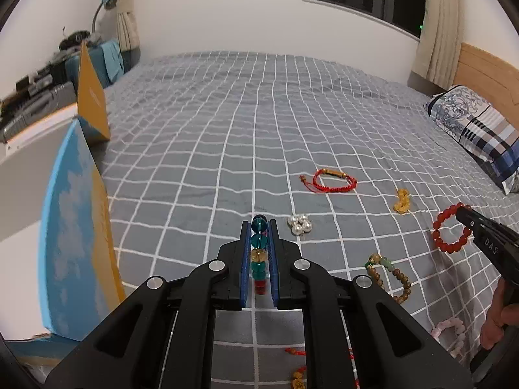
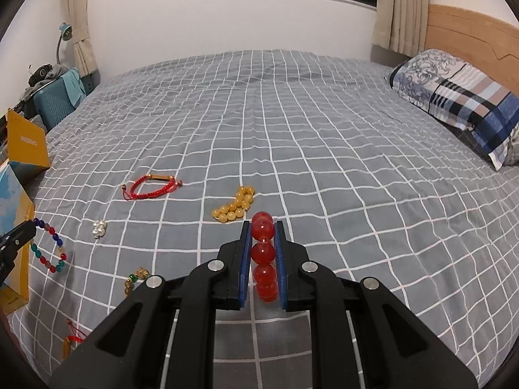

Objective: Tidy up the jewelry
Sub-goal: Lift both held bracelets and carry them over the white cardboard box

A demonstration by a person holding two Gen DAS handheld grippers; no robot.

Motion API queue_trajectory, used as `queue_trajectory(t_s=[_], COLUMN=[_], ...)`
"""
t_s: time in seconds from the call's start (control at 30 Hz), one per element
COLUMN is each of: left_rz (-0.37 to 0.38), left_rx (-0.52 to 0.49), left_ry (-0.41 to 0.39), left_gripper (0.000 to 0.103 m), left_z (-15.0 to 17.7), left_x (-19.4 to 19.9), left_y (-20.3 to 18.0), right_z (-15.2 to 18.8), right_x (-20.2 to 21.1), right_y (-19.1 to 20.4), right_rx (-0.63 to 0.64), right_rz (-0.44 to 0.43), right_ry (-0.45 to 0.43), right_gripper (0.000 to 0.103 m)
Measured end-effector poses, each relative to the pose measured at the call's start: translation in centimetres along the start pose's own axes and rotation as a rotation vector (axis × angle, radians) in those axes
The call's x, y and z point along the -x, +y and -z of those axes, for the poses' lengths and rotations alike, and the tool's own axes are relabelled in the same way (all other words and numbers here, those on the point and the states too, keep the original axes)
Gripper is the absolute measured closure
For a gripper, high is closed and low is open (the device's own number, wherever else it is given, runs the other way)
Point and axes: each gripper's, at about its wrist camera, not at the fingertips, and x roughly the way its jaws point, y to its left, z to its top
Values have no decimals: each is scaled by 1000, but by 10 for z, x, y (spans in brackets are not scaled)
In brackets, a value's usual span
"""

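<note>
My left gripper (image 1: 259,227) is shut on a multicoloured glass bead bracelet (image 1: 259,253), which also shows hanging from its tip in the right wrist view (image 2: 48,249). My right gripper (image 2: 263,227) is shut on a red bead bracelet (image 2: 263,254); its loop shows in the left wrist view (image 1: 449,230). On the grey checked bedspread (image 2: 324,162) lie a red cord bracelet (image 2: 150,186), a yellow bead bracelet (image 2: 234,208), a pearl cluster (image 2: 99,229) and a brown-and-green bead bracelet (image 1: 391,275).
An open blue-and-yellow box (image 1: 76,236) stands at the bed's left edge, its lid (image 1: 92,97) raised. A pink bracelet (image 1: 451,334) and red-tasselled charms (image 1: 296,372) lie near the front edge. A patterned pillow (image 2: 460,100) is at the far right by the wooden headboard.
</note>
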Motion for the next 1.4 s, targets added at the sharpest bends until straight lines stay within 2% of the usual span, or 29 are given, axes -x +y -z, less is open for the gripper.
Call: queue_trajectory(t_s=[0.17, 0.4, 0.7, 1.0, 1.4], left_rz=[-2, -8, 10, 17, -52], left_rx=[-21, -29, -27, 5, 57], left_ry=[-14, 21, 46, 28, -32], left_gripper=[94, 94, 94, 94, 94], left_z=[-3, -3, -16, -39, -52], left_x=[6, 9, 32, 72, 128], left_y=[-4, -4, 5, 32, 93], right_z=[-1, -4, -19, -43, -57], right_x=[3, 17, 44, 77, 108], right_y=[3, 4, 19, 58, 129], right_rx=[8, -20, -15, 21, 85], right_rz=[2, 42, 25, -20, -88], right_ry=[1, 20, 13, 9, -14], right_gripper=[90, 90, 90, 90, 90])
